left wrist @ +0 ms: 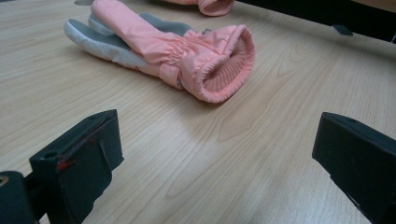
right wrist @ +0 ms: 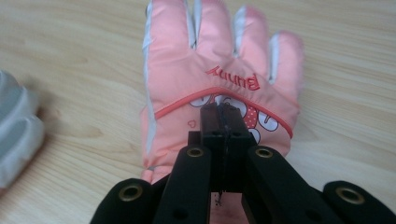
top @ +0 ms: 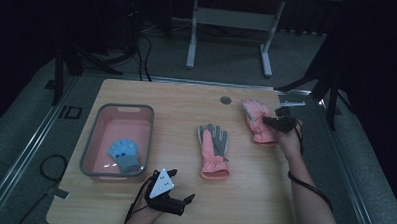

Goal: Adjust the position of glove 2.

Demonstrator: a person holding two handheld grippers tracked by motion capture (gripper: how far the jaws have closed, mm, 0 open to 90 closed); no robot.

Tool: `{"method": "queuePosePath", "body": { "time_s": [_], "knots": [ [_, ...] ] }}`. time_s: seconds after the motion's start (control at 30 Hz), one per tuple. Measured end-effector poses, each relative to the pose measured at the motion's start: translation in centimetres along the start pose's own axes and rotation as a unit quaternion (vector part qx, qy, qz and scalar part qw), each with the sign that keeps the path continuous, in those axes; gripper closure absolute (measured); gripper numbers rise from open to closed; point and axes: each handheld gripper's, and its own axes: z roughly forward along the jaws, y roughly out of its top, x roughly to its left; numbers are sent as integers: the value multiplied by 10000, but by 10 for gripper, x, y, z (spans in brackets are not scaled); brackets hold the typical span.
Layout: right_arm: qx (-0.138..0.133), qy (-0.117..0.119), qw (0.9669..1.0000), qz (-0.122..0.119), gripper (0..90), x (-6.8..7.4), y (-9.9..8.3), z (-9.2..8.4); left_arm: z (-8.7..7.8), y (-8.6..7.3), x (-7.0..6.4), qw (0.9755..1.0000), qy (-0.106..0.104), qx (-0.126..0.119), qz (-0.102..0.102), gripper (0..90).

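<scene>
Pink glove [right wrist: 219, 88] pinched by right tongs [right wrist: 223, 109]; left tongs [left wrist: 215, 158] spread above table [left wrist: 210, 154].

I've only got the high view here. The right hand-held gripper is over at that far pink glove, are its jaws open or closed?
Observer: Closed. In the right gripper view, the right hand-held gripper has its jaws together, with the tips on the back of the far pink glove. I cannot tell whether any fabric is pinched.
Operator: And the left one, near the table's front edge?
Observer: The left hand-held gripper is open. Its jaws stand wide apart above bare table and point at the open cuff of the middle glove.
</scene>
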Motion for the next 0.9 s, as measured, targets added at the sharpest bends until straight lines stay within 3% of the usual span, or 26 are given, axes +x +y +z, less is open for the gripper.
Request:
{"method": "queuePosePath", "body": {
  "time_s": [0.03, 0.13, 0.2, 0.27, 0.43, 0.53, 0.67, 0.8, 0.9],
  "knots": [
    [-29, -115, 9999, 18, 900, 3, 2, -7, 0, 0, 0, 10000, 4, -11, 9, 18],
    [-120, -199, 9996, 181, 900, 10, 6, -30, 0, 2, 0, 10000, 2, -37, 14, 18],
    [-192, -120, 9991, 356, 900, 15, 6, -46, 0, 2, 0, 10000, 20, -48, 31, 18],
    [-227, -257, 9986, 407, 900, 22, 2, -60, 0, 3, -1, 10000, 27, -68, 40, 18],
    [-425, -736, 9953, 464, 900, 42, -15, -92, 1, 4, -1, 9999, 37, -102, 131, 18],
    [-516, -756, 9934, 685, 900, 49, -29, -106, 3, 4, 0, 9998, 40, -74, 179, 18],
    [-548, -766, 9898, 1067, 900, 57, -51, -117, 5, 6, 0, 9998, 52, -83, 190, 18],
    [-493, -862, 9866, 1293, 900, 64, -72, -118, 6, 7, 0, 9997, 59, -103, 190, 18],
    [-427, -1106, 9838, 1345, 900, 69, -84, -114, 7, 7, 0, 9997, 49, -81, 217, 18]
  ]
}}
